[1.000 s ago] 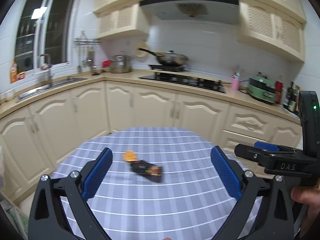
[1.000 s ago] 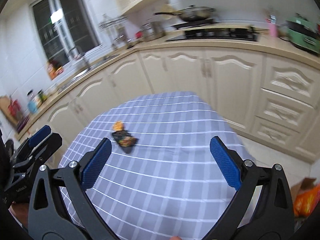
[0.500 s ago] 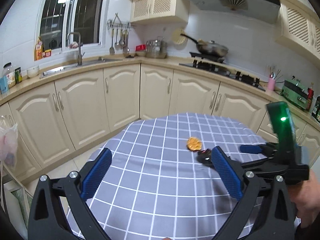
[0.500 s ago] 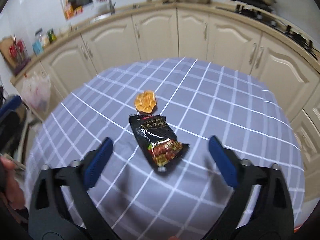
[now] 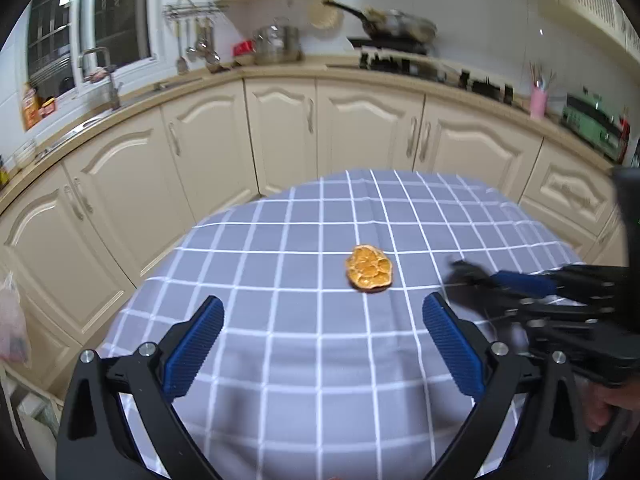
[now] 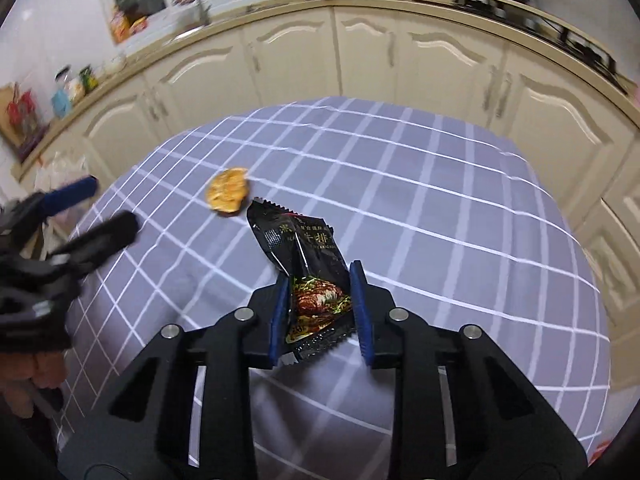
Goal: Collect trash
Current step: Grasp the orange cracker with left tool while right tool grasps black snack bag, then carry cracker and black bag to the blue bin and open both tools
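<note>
A glossy black plastic snack wrapper (image 6: 307, 272) is pinched at its near end between the closed-in blue pads of the right gripper (image 6: 320, 312), above the grey checked tablecloth (image 6: 420, 220). The left gripper (image 5: 320, 344) is held wide apart, with nothing in it, facing a dried orange slice (image 5: 368, 268) lying on the cloth.

Cream kitchen cabinets (image 5: 280, 136) under a tan counter (image 5: 208, 76), dark window (image 5: 116, 8), grey checked tablecloth (image 5: 304, 344).
</note>
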The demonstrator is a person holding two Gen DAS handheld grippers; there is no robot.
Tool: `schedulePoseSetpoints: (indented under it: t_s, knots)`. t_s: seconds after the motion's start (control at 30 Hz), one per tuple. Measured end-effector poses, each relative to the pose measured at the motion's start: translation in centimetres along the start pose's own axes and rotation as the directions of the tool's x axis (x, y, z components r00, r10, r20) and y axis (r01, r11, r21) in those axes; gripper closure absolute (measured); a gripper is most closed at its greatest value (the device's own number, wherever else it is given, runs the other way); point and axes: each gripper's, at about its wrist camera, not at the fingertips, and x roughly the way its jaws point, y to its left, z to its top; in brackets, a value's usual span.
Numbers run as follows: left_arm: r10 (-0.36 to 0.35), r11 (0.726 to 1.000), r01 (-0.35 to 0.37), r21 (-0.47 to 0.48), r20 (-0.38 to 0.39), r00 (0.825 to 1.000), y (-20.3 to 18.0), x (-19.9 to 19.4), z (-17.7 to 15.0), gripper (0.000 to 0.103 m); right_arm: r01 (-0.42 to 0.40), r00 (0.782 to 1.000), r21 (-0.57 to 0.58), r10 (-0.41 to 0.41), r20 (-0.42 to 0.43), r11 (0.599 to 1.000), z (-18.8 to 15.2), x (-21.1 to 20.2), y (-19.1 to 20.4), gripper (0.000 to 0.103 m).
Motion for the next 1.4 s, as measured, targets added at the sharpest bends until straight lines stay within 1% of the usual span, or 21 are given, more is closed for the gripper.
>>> schedulePoseSetpoints:
  t_s: [0.2,0.27,0.3,0.33,0.37,0.4,0.43,0.5,0.6,0.73,0.9,0.93,1.03,1.13,1.23,1.3,1.33,1.4]
  knots:
    - [0.013,0.997,-0.007,0.080,-0.077,0.997,-2.4,4.4,1.5,0.006,-0.017,0.998,0.088,0.012,0.059,0.996,0.0,-1.7,-2.5,0.075]
    - [0.013,0.996,-0.003,0.092,-0.109,0.994,-2.9,5.9,1.8,0.007,-0.028,0.997,0.108,0.019,0.077,0.994,0.1,-2.2,-2.9,0.075]
    - [-0.004,0.996,0.017,0.088,-0.137,0.991,-3.0,6.6,2.0,0.024,-0.031,0.996,0.112,0.021,0.083,0.993,0.1,-2.4,-3.1,0.075]
    - [-0.051,0.996,0.062,0.064,-0.164,0.985,-2.9,7.2,2.1,0.035,-0.032,0.996,0.114,0.022,0.088,0.993,0.1,-2.6,-2.9,0.075]
    - [-0.061,0.996,0.070,0.050,-0.158,0.986,-2.7,7.2,2.1,0.043,-0.033,0.995,0.116,0.023,0.092,0.993,0.1,-2.9,-3.0,0.075]
    - [-0.062,0.996,0.071,0.050,-0.155,0.986,-2.7,7.2,2.2,0.063,-0.036,0.995,0.119,0.024,0.097,0.992,0.0,-3.1,-3.1,0.075]
    - [-0.068,0.996,0.077,0.055,-0.154,0.986,-2.8,7.2,2.3,0.068,-0.037,0.995,0.120,0.026,0.098,0.992,0.0,-3.3,-3.1,0.075]
    - [-0.104,0.993,0.112,0.038,-0.155,0.982,-2.9,6.7,1.9,0.068,-0.039,0.994,0.124,0.026,0.106,0.991,-0.2,-4.0,-3.2,0.075]
    - [-0.128,0.990,0.135,0.042,-0.135,0.982,-3.6,5.1,1.0,0.068,-0.038,0.992,0.129,0.022,0.123,0.991,-0.7,-5.3,-3.2,0.075]
    - [-0.158,0.986,0.162,0.046,-0.072,0.985,-4.9,1.4,-0.4,0.068,-0.030,0.988,0.137,0.008,0.156,0.990,-1.7,-7.9,-3.2,0.075]
    - [-0.200,0.979,0.199,0.048,0.034,0.979,-7.1,-4.5,-1.1,0.068,-0.014,0.976,0.141,-0.017,0.217,0.990,-3.4,-12.7,-3.1,0.075]
    - [-0.216,0.976,0.213,0.049,0.064,0.974,-7.8,-6.1,-1.2,0.068,-0.011,0.973,0.142,-0.022,0.230,0.990,-3.8,-13.8,-3.2,0.075]
    - [-0.246,0.969,0.240,0.064,0.120,0.962,-9.5,-9.3,-1.5,0.068,0.012,0.963,0.151,-0.052,0.263,0.988,-5.0,-16.8,-3.4,0.075]
    - [-0.293,0.955,0.282,0.089,0.165,0.942,-11.6,-12.3,-1.8,0.068,0.024,0.951,0.174,-0.076,0.299,0.984,-6.5,-20.1,-4.1,0.075]
    - [-0.339,0.940,0.322,0.113,0.197,0.920,-14.0,-14.8,-2.4,0.068,0.069,0.936,0.200,-0.133,0.325,0.977,-8.3,-23.2,-5.2,0.075]
    - [-0.376,0.925,0.356,0.131,0.213,0.902,-15.9,-16.3,-2.9,0.068,0.097,0.928,0.224,-0.169,0.333,0.970,-9.5,-24.9,-6.1,0.075]
    - [-0.389,0.920,0.367,0.137,0.218,0.895,-16.6,-16.7,-3.0,0.068,0.107,0.924,0.234,-0.184,0.336,0.966,-10.1,-25.5,-6.6,0.075]
    - [-0.431,0.901,0.403,0.160,0.224,0.874,-18.9,-17.9,-3.6,0.068,0.136,0.912,0.265,-0.225,0.343,0.955,-11.7,-27.4,-7.9,0.075]
